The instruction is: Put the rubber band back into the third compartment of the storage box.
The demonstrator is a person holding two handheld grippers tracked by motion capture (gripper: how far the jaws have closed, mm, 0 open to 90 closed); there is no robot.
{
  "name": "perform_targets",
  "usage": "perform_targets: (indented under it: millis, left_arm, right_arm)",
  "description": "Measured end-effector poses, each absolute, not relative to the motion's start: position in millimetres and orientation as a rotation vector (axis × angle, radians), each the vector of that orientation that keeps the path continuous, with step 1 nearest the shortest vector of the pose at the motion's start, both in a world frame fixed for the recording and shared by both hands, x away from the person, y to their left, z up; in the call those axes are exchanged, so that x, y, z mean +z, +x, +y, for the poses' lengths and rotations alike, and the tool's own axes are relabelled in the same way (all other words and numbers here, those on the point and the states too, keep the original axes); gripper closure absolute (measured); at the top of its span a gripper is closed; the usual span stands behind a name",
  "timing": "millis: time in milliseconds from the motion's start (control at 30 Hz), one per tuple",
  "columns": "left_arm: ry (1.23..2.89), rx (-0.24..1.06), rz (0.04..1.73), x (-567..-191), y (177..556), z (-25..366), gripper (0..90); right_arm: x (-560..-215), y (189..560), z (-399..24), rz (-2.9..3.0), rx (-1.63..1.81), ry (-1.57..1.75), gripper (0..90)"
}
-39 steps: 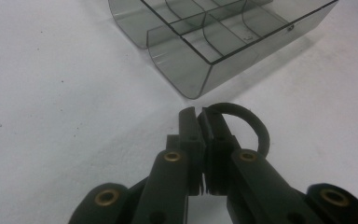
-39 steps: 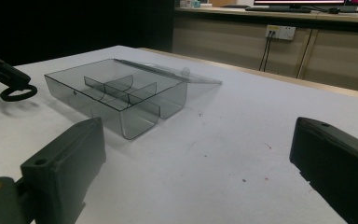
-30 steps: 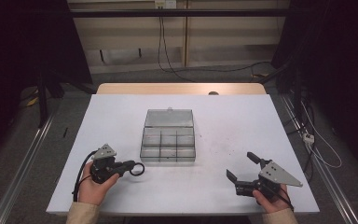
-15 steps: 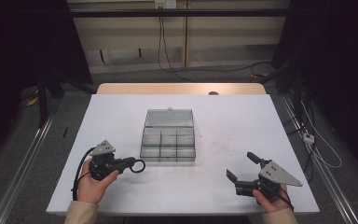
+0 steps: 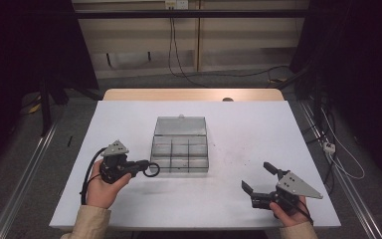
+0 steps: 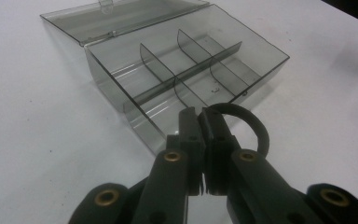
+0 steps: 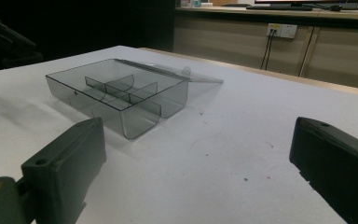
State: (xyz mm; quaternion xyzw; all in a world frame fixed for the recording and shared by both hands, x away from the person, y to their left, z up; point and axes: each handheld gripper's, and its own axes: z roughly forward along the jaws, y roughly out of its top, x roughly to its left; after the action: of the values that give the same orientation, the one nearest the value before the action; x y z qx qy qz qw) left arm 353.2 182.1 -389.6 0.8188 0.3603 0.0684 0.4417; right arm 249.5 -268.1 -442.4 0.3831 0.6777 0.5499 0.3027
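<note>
Left gripper view: black ring (image 6: 242,122) pinched in left tongs (image 6: 200,122).

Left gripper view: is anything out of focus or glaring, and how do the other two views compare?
Left gripper view: the jaws are soft, the black ring and clear box sharp, with mild sheen on the dividers. Right gripper view: near jaws blurred, dim background. High view: table evenly lit, surroundings dark.

A white table (image 5: 129,119) carries a clear compartment box (image 5: 180,152), its lid open flat.

Lab: cables (image 5: 179,55), wall sockets (image 7: 282,30)
</note>
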Motion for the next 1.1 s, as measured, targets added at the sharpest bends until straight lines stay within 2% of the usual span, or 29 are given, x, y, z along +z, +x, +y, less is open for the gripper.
perform_targets:
  millis: [1100]
  left_arm:
    - [2.051,0.177,0.92,-379,388,162,87.8]
  right_arm:
    - [-442,249,-268,1.799,1.454,1.009,4.0]
